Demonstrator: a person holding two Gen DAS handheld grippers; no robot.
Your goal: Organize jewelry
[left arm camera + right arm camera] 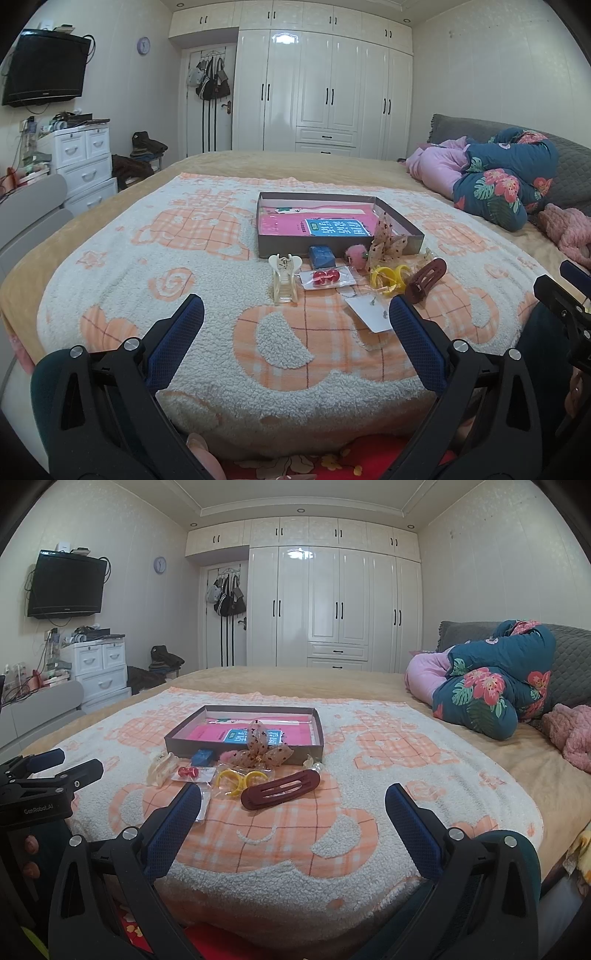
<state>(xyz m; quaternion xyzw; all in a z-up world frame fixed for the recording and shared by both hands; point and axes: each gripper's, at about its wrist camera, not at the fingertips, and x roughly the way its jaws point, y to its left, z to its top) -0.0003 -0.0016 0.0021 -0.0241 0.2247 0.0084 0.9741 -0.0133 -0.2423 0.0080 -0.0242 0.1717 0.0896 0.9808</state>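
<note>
Hovering over the near edge of the bed's blanket (pixel 221 332), both claws stand spread apart and empty: left claw (pixel 295 347), right claw (pixel 293 827). The accessories lie in a loose cluster just before the open cardboard box (pixel 177 744), none yet inside it. The maroon hair clip (pixel 280 793) is the nearest piece to the right claw, ahead and slightly left of its centre, its long axis running crosswise. Judgement: the right claw is better placed; the cream claw clip (pixel 283 282) suits the left.
</note>
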